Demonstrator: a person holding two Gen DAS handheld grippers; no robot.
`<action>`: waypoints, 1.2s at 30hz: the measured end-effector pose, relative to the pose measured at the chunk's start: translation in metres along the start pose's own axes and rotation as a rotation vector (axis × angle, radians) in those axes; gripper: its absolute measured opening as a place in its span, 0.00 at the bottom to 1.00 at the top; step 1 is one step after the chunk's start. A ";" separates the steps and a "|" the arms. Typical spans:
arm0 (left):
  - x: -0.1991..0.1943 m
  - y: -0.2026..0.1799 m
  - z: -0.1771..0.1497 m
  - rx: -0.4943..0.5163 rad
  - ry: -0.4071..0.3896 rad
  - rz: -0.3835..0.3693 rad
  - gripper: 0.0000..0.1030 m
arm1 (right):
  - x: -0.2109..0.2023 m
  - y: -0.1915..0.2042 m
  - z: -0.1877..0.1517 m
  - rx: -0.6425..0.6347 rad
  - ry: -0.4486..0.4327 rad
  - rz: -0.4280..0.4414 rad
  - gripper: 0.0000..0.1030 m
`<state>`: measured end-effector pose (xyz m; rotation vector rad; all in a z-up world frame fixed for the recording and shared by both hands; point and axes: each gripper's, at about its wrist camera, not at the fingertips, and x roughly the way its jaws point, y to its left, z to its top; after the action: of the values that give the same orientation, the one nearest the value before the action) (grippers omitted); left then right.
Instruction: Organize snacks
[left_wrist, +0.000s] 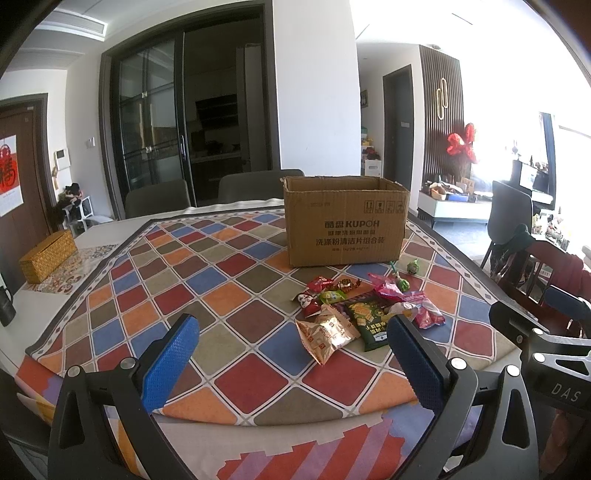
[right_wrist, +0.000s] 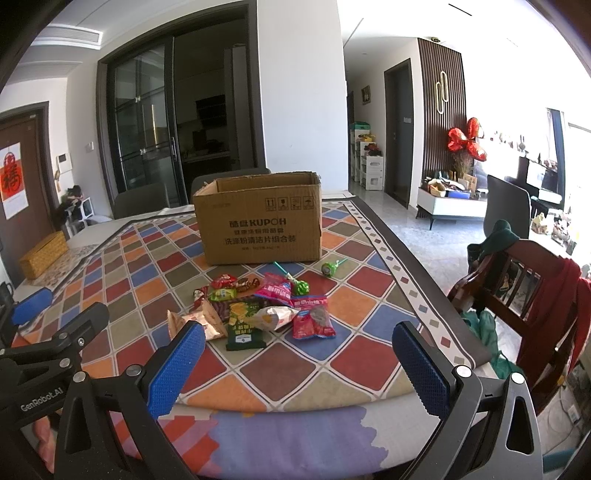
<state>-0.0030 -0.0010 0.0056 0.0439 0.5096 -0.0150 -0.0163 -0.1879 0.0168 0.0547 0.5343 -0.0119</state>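
The pile of bright snack packets (right_wrist: 258, 310) lies on the checked tablecloth (right_wrist: 295, 369), near the open brown cardboard box (right_wrist: 258, 225). Both the left gripper (left_wrist: 291, 347) and right gripper (right_wrist: 299, 354) hover empty, jaws wide apart. It seems best to pinch one packet by its edge.

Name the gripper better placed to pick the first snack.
Probably right. The right gripper is open and faces the snack pile head-on; in the left gripper view, also open, the pile sits off toward its right finger.
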 end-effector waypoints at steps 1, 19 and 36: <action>0.000 0.000 0.000 0.000 0.000 -0.001 1.00 | 0.001 0.000 0.000 0.000 0.000 0.000 1.00; 0.002 0.003 0.000 0.000 0.008 0.005 1.00 | 0.006 0.005 -0.002 -0.006 0.019 0.008 1.00; 0.052 0.013 -0.008 0.090 0.078 -0.062 0.91 | 0.055 0.030 -0.006 -0.070 0.100 0.055 0.99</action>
<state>0.0383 0.0120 -0.0263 0.1171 0.5878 -0.0969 0.0290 -0.1577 -0.0153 0.0014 0.6324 0.0639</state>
